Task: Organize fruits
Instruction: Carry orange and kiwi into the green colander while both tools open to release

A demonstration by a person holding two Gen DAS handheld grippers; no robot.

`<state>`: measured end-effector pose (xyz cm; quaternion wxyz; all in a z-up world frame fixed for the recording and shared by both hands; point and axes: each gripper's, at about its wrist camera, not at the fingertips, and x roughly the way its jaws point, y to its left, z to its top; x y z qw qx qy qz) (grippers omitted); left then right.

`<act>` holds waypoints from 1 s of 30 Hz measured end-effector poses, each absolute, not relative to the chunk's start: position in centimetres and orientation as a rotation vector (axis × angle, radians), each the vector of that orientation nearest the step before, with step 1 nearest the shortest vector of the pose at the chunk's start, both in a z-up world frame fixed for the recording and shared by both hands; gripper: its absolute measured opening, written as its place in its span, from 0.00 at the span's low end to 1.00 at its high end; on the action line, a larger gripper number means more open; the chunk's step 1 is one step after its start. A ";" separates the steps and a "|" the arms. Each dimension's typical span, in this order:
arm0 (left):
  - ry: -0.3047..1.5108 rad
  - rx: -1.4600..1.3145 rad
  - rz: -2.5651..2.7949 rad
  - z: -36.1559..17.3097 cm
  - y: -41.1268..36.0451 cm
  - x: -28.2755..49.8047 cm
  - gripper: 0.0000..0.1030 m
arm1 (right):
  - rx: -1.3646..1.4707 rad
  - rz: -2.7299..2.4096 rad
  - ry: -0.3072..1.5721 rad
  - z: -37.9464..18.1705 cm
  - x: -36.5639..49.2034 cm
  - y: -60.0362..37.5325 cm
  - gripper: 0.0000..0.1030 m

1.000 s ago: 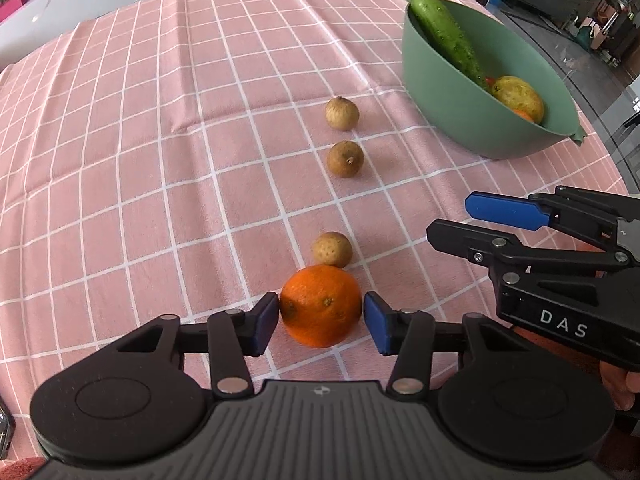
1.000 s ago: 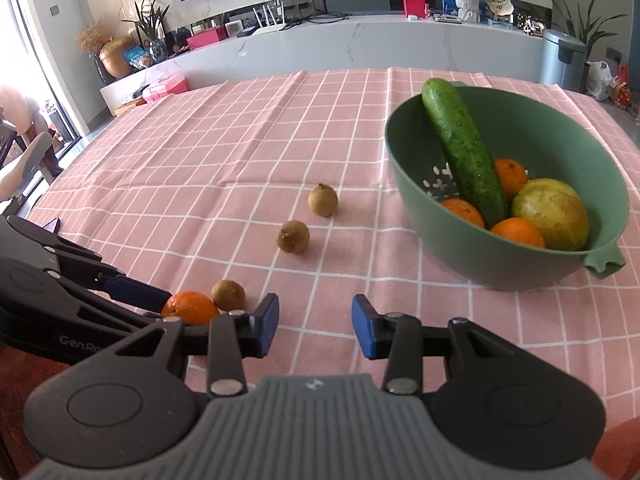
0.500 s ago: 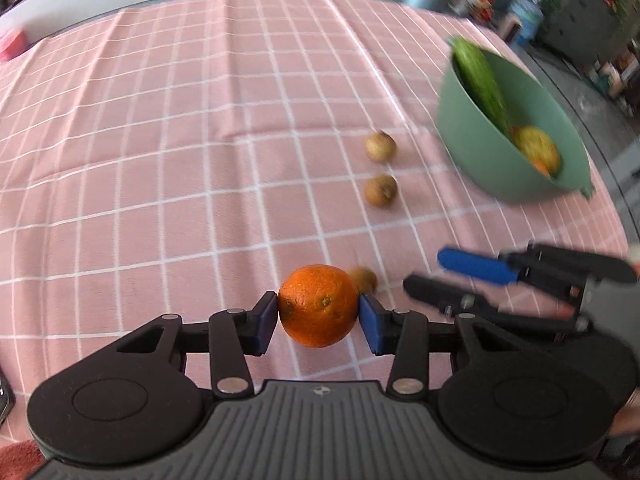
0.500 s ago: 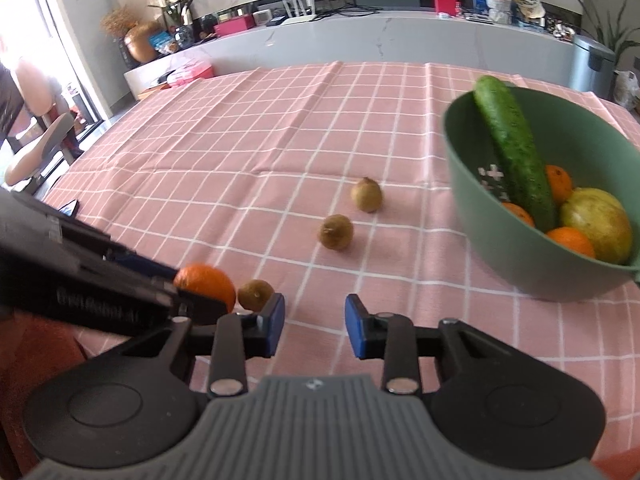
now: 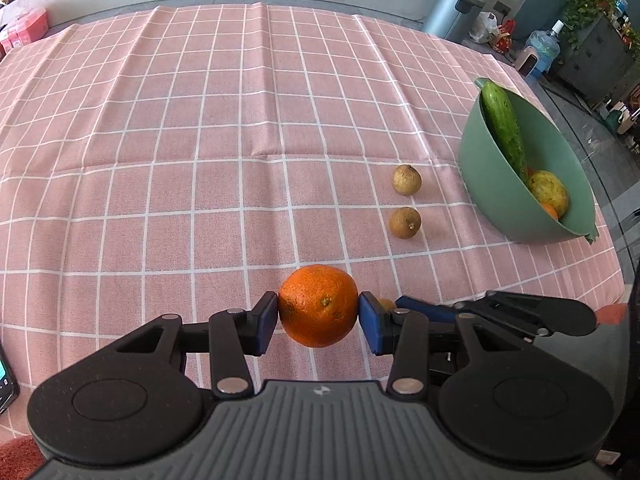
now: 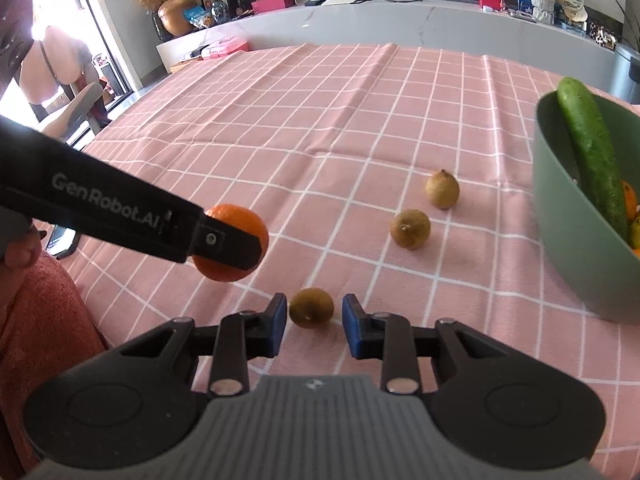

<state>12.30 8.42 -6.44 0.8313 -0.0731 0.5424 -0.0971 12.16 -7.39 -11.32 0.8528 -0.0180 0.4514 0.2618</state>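
Above checked pink cloth (image 5: 240, 184), left hand-held gripper (image 5: 319, 318) clamping dimpled round orange (image 5: 318, 306), right hand-held gripper (image 6: 314, 322) parted around small brown fruit (image 6: 311, 307)

We see a pink tablecloth (image 5: 200, 184) checked with thin white lines. The orange (image 5: 318, 306) is bright orange with darker speckles. Far right, a sage-green bowl (image 5: 492, 184) holds a dark green cucumber (image 5: 505, 128) and a yellow-green fruit (image 5: 549, 192). Three small fruits (image 6: 410, 229) are tan-brown. The fingertips (image 6: 278, 328) carry blue pads on black bodies with a grey ribbed base.
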 end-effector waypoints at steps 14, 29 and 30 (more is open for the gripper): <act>1.079 -0.158 -0.243 -3.8 6.9 11.7 0.48 | -0.027 0.513 0.891 -9.1 11.5 -9.5 0.20; 0.976 -0.078 -0.429 -0.1 -2.1 14.5 0.48 | -0.018 0.336 0.725 -2.9 10.7 -18.9 0.20; 0.974 -0.069 -0.434 0.0 -2.7 14.9 0.48 | -0.022 0.322 0.718 -2.7 10.8 -19.6 0.20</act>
